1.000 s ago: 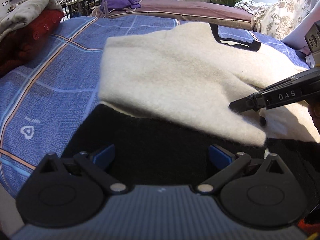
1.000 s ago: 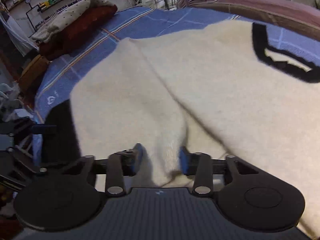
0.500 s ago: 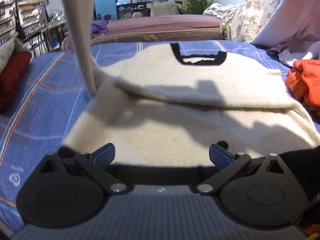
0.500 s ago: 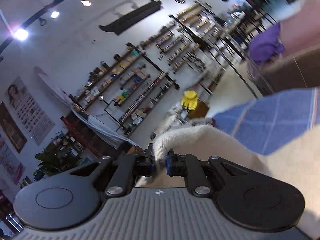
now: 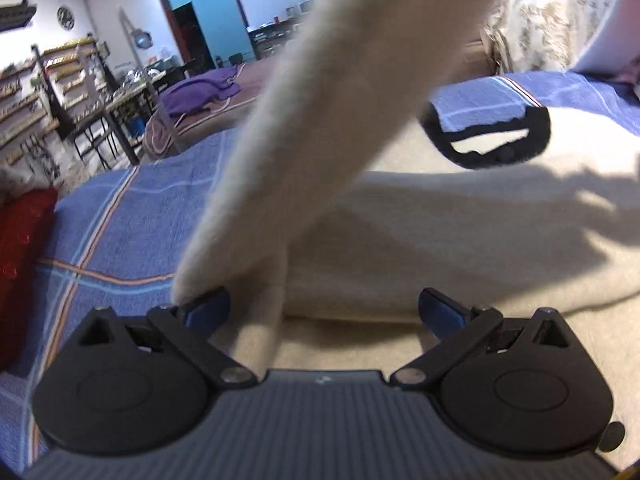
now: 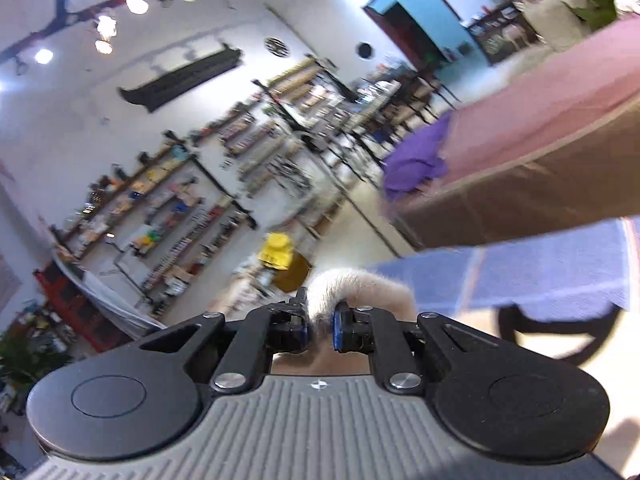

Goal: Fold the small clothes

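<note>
Blue checked bedding (image 5: 132, 216) carries the cream sweater (image 5: 460, 240), whose body lies at the centre right of the left wrist frame. A second ago its sleeve (image 5: 320, 128) lay flat; now the right gripper (image 6: 320, 330), jaws narrow, pinches its end and holds it high, probably to fold it across. The left gripper (image 5: 324, 308) stays wide open and empty at the near hem, while a red cushion (image 5: 20, 260) at the left edge is well apart and blocks nothing.

Blue plaid bedspread (image 5: 132, 216) covers the bed, red cushion (image 5: 20, 248) at its left edge. Purple cloth (image 6: 416, 164) lies on a pink-covered bed (image 6: 552, 120) behind. Cluttered wall shelves (image 6: 180, 208), yellow thing (image 6: 276, 250) on the floor.
</note>
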`<state>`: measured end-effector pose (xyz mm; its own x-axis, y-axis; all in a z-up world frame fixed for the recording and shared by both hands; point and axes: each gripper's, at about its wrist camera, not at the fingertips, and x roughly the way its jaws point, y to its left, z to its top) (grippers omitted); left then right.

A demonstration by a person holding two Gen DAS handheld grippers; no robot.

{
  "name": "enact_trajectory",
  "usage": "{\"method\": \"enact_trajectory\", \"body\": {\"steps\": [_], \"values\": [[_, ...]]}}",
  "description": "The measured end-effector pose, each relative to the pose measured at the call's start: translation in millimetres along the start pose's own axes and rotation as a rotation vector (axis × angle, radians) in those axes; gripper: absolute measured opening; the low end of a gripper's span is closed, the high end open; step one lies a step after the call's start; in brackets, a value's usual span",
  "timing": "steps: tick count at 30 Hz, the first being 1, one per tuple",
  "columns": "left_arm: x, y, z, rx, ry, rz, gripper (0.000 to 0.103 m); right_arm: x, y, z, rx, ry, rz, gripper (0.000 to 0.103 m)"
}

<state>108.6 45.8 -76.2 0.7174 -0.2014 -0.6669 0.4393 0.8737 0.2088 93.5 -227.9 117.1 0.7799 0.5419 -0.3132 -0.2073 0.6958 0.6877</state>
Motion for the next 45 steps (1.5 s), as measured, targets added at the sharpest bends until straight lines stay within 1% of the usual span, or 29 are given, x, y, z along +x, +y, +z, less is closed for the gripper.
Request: {"method": "enact_trajectory", "body": {"steps": [2, 3, 4, 6, 10, 13, 14, 16, 17, 18, 19, 20, 21, 22, 24, 25, 26, 27, 28, 30, 31, 32, 34, 37, 38, 39, 41, 45], "values": [[3.4, 7.8, -3.6, -0.059, 0.047, -0.053, 0.103, -3.3, -20.4, -12.6, 0.021, 0.024, -0.022, 0.019], [3.6, 8.6, -7.6, -0.073, 0.08, -0.069, 0.103, -1.8, -29.8, -19.2, 0.026, 0.041, -0.043, 0.019], [3.1, 8.0, -11.3, -0.074, 0.097, -0.079, 0.103, -1.7, -40.5, -24.8, 0.029, 0.061, -0.078, 0.019], [-2.7, 4.7, -21.5, -0.065, 0.103, -0.1, 0.103, -1.7, -59.9, -36.1, 0.043, 0.091, -0.136, 0.019], [-15.7, 4.3, -36.7, -0.101, 0.13, -0.145, 0.103, -12.0, -94.6, -54.3, 0.17, 0.135, -0.193, 0.02], [-28.8, 5.9, -40.0, -0.125, 0.118, -0.168, 0.103, -22.9, -109.4, -65.3, 0.195, 0.165, -0.231, 0.02], [-32.2, 5.8, -38.7, -0.131, 0.114, -0.172, 0.103, -22.2, -111.8, -68.8, 0.199, 0.178, -0.268, 0.02], [-39.6, 5.4, -37.5, -0.136, 0.103, -0.176, 0.103, -20.7, -114.5, -74.8, 0.14, 0.213, -0.412, 0.021], [-43.4, 4.2, -36.7, -0.136, 0.093, -0.174, 0.103, -18.6, -119.2, -78.9, 0.112, 0.227, -0.479, 0.025], [-47.3, 2.4, -35.3, -0.133, 0.083, -0.166, 0.103, -15.3, -126.0, -81.7, 0.101, 0.236, -0.534, 0.039], [-50.9, -0.3, -35.4, -0.126, 0.077, -0.154, 0.103, -13.9, -130.5, -84.3, 0.091, 0.237, -0.577, 0.046], [-54.3, -4.6, -34.8, -0.111, 0.075, -0.137, 0.103, -11.3, -132.1, -87.2, 0.054, 0.237, -0.646, 0.064], [-58.0, -7.8, -36.0, -0.096, 0.072, -0.121, 0.103, -10.2, -128.9, -89.4, 0.007, 0.231, -0.7, 0.076], [-60.9, -10.1, -37.9, -0.085, 0.069, -0.112, 0.103, -13.9, -125.8, -93.4, -0.057, 0.203, -0.743, 0.076], [-74.4, -16.8, -43.7, -0.06, 0.065, -0.111, 0.103, -25.3, -108.1, -98.2, -0.145, 0.125, -0.743, 0.077], [-76.2, -17.9, -45.8, -0.054, 0.067, -0.109, 0.103, -34.2, -99.6, -103.3, -0.186, 0.083, -0.723, 0.08], [-77.4, -19.6, -47.9, -0.044, 0.07, -0.104, 0.103, -39.9, -89.9, -108.0, -0.229, 0.06, -0.692, 0.09], [-78.1, -20.8, -49.2, -0.038, 0.071, -0.101, 0.103, -42.1, -79.8, -113.1, -0.269, 0.051, -0.659, 0.098], [-76.9, -21.1, -49.4, -0.035, 0.072, -0.1, 0.103, -37.1, -69.9, -115.7, -0.321, 0.055, -0.616, 0.098], [-75.1, -22.9, -49.8, -0.037, 0.081, -0.102, 0.103, -28.3, -58.7, -130.8, -0.401, 0.099, -0.551, 0.098], [-74.4, -24.3, -49.5, -0.039, 0.088, -0.105, 0.103, -20.9, -56.6, -140.5, -0.437, 0.127, -0.524, 0.098], [-74.1, -25.3, -49.7, -0.041, 0.091, -0.11, 0.103, -13.8, -57.0, -149.0, -0.458, 0.143, -0.517, 0.098], [-76.0, -27.0, -50.5, -0.043, 0.089, -0.114, 0.103, 2.7, -67.3, -163.7, -0.455, 0.192, -0.559, 0.098], [-76.6, -27.2, -55.2, -0.037, 0.1, -0.104, 0.103, 18.2, -93.4, -177.5, -0.362, 0.264, -0.649, 0.098], [-75.9, -26.7, -56.6, -0.036, 0.109, -0.096, 0.103, 19.2, -99.4, -179.4, -0.337, 0.263, -0.652, 0.099], [-75.5, -25.7, -58.5, -0.036, 0.114, -0.09, 0.103, 16.1, -103.4, -181.0, -0.309, 0.226, -0.643, 0.103], [-75.5, -23.5, -61.5, -0.038, 0.119, -0.085, 0.103, 14.6, -105.3, -182.5, -0.294, 0.207, -0.643, 0.103], [-75.6, -23.2, -62.5, -0.028, 0.125, -0.065, 0.103, 13.0, -100.7, -184.3, -0.298, 0.201, -0.652, 0.103]]}}
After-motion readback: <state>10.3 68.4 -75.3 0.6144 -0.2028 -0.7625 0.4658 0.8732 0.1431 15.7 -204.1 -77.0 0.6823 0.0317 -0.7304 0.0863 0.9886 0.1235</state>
